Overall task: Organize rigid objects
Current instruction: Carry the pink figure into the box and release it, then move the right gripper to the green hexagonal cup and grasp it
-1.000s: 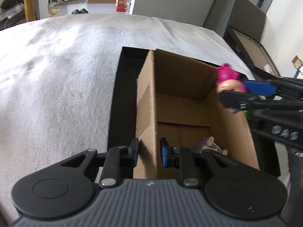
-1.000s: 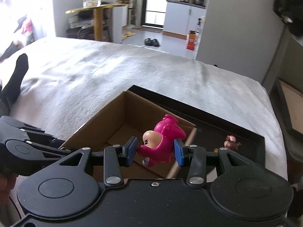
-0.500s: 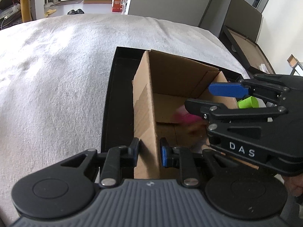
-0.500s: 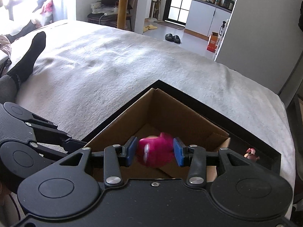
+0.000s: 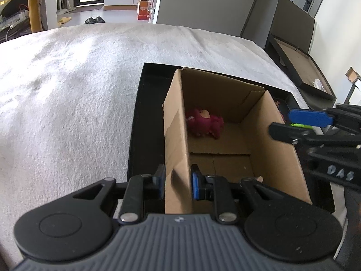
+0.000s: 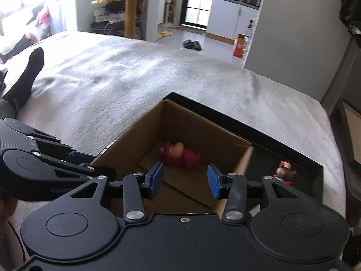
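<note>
A pink toy figure (image 5: pixel 205 125) lies on its side on the floor of an open cardboard box (image 5: pixel 225 94), near the far left corner. My left gripper (image 5: pixel 177 180) is shut on the box's left wall, one pad on each side. My right gripper (image 6: pixel 185 178) hovers open over the box's near edge with nothing between its pads; the pink toy (image 6: pixel 180 155) shows blurred below and beyond them. In the left wrist view the right gripper (image 5: pixel 291 124) sits over the box's right wall.
The box stands in a black tray (image 5: pixel 137 124) on a white blanket. A small red-capped figure (image 6: pixel 284 172) stands in the tray right of the box, and a green object (image 5: pixel 297 125) shows behind the right fingers. A person's black-socked foot (image 6: pixel 27 74) rests far left.
The pink toy left my right gripper's pads and dropped into the box. The right gripper opened and drew back toward the box's right side. The left gripper kept its hold on the wall.
</note>
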